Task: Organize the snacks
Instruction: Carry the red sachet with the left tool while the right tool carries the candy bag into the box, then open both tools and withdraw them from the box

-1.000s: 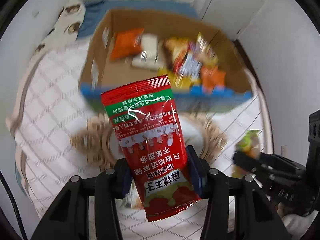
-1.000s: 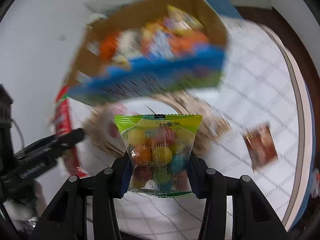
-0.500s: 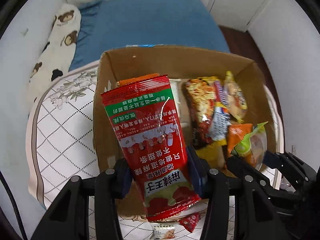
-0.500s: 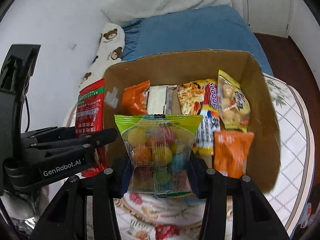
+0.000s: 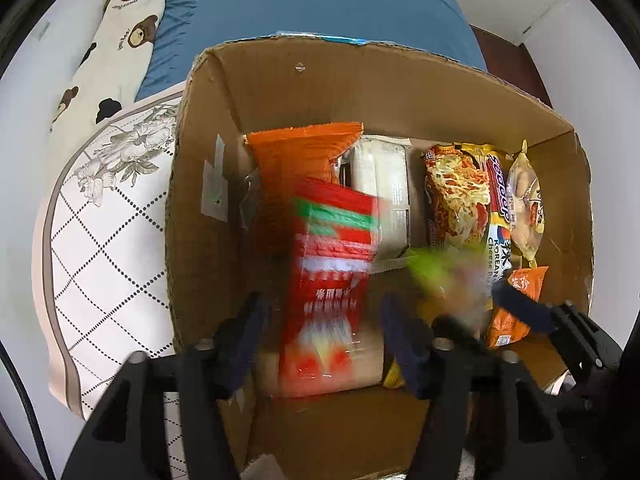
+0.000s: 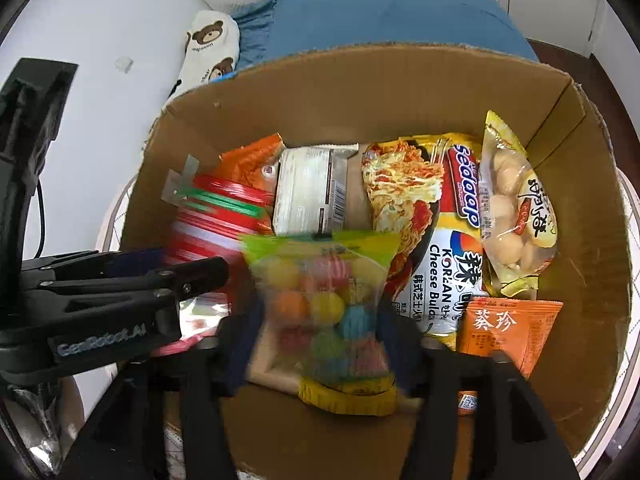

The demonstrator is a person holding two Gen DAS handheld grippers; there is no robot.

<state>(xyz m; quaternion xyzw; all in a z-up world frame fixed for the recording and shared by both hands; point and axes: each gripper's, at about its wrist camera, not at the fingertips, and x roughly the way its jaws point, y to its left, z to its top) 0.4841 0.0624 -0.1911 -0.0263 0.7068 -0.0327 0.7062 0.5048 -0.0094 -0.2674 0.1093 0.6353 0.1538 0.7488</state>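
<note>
An open cardboard box (image 5: 304, 80) (image 6: 360, 80) holds several snack packs. My left gripper (image 5: 324, 340) hangs over its left part, jaws spread wide. The red snack pack (image 5: 332, 264) (image 6: 212, 216) is blurred between them, loose and falling into the box. My right gripper (image 6: 320, 340) hangs over the box's middle, jaws also spread. The clear bag of coloured candy balls (image 6: 324, 296) with a green top is blurred between them, dropping free; it shows as a green smear in the left wrist view (image 5: 440, 264).
In the box lie an orange pack (image 5: 304, 152), a white pack (image 6: 308, 188), Korean cheese noodles (image 6: 424, 216), a yellow bag of balls (image 6: 516, 208) and a small orange sachet (image 6: 504, 328). The box stands on a round quilted table (image 5: 104, 240). A blue bed (image 5: 320, 0) and bear pillow (image 5: 112, 40) lie behind.
Both grippers moved forward over the box and opened. The red pack and the candy bag left the jaws and are dropping into the box.
</note>
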